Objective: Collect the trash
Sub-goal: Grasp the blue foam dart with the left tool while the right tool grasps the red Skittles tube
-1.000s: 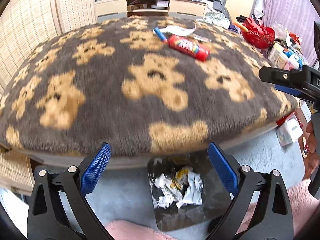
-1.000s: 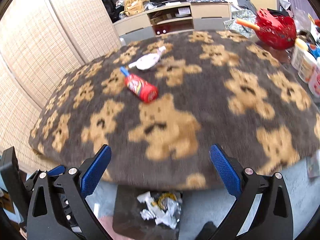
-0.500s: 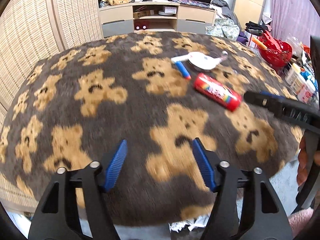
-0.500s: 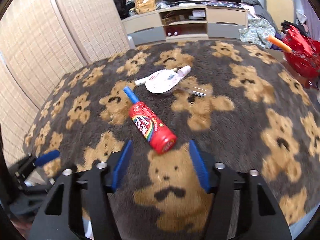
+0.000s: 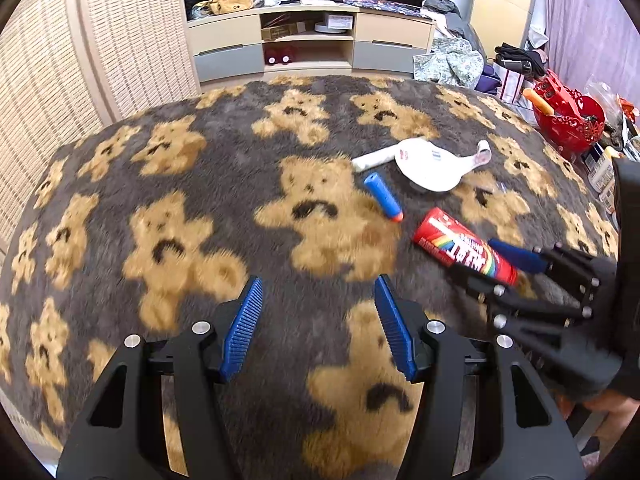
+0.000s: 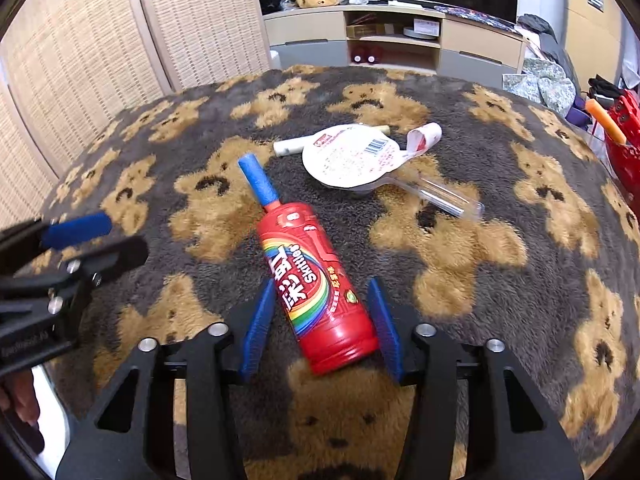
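Observation:
A red Skittles tube (image 6: pixel 314 284) lies on the bear-print blanket (image 6: pixel 460 248); it also shows in the left wrist view (image 5: pixel 464 246). My right gripper (image 6: pixel 320 322) is open with its jaws on either side of the tube's near end, not closed on it. My left gripper (image 5: pixel 318 330) is open and empty over the blanket, left of the tube. A blue foam dart (image 6: pixel 258 182), a white round lid (image 6: pixel 354 156), a rolled white wrapper (image 6: pixel 290 146) and a clear plastic tube (image 6: pixel 440 196) lie beyond the red tube.
A red basket (image 5: pixel 568 120) stands at the blanket's right edge. A TV cabinet (image 5: pixel 308 46) is behind, woven screens (image 5: pixel 100 60) on the left. The left gripper shows at the left edge of the right wrist view (image 6: pixel 60 256).
Both grippers moved forward over the blanket and the trash bin dropped out of view. The right gripper's jaws narrowed and now straddle the red tube's near end.

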`<action>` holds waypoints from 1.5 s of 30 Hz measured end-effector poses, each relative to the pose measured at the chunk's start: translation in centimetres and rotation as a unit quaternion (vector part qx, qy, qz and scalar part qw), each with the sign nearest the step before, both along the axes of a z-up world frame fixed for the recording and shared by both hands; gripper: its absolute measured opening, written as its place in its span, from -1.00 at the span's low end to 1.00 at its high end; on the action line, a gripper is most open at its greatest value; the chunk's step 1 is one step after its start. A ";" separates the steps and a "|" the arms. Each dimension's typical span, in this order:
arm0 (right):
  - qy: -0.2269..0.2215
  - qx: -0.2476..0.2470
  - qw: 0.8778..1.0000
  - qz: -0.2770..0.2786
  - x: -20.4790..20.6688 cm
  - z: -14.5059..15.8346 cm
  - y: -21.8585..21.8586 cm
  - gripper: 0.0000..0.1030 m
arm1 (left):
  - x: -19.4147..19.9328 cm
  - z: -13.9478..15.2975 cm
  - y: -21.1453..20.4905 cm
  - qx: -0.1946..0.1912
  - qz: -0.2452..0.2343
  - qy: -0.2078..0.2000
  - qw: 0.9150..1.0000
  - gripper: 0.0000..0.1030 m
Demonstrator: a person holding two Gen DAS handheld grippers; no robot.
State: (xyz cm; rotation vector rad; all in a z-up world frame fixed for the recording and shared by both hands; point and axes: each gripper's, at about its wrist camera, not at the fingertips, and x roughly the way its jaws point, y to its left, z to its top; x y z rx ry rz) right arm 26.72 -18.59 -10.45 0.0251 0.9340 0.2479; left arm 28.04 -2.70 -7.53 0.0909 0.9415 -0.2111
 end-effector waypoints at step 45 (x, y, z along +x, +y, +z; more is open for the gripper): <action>0.013 0.005 0.998 -0.053 -8.6 3.2 -3.3 -0.33 | -3.5 1.4 -3.4 -0.010 -0.070 -0.015 0.997 -0.80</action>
